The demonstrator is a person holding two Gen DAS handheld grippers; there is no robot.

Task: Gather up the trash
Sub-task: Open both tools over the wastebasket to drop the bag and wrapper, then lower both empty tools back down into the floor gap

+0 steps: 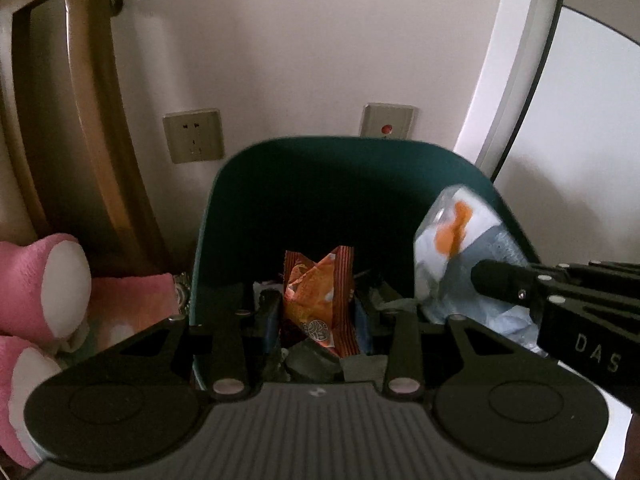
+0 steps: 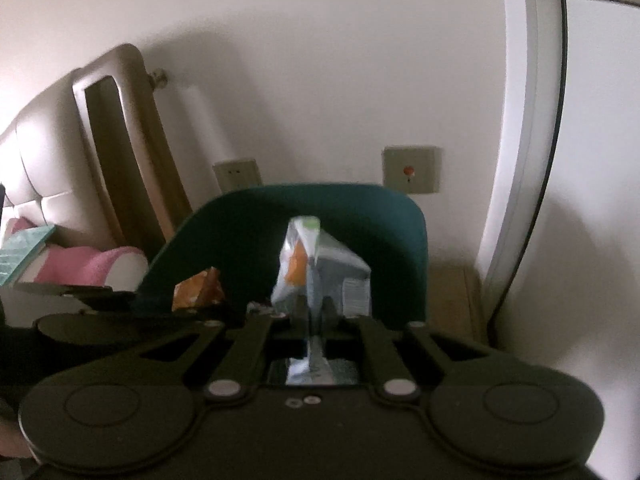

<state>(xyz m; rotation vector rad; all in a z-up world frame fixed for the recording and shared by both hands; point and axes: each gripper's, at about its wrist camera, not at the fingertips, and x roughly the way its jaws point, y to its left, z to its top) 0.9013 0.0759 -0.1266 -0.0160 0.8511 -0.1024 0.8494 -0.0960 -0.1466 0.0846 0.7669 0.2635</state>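
We see a bin point(image 1: 240, 208) before a wall with a socket point(image 1: 193, 135); left gripper point(image 1: 316, 316) fingers pinch an orange wrapper point(image 1: 316, 280), right gripper point(image 2: 316, 312) fingers pinch a pouch point(image 2: 320, 268).

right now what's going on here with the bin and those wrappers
A person is collecting trash with a gripper in each hand. The left gripper holds an orange snack wrapper between its fingers, over the open dark green bin. The right gripper is shut on a pale blue and white packet with an orange mark, also held at the bin's mouth. Neither piece has been let go yet. Some trash already lies in the bin. Pink plush slippers sit to the bin's left.
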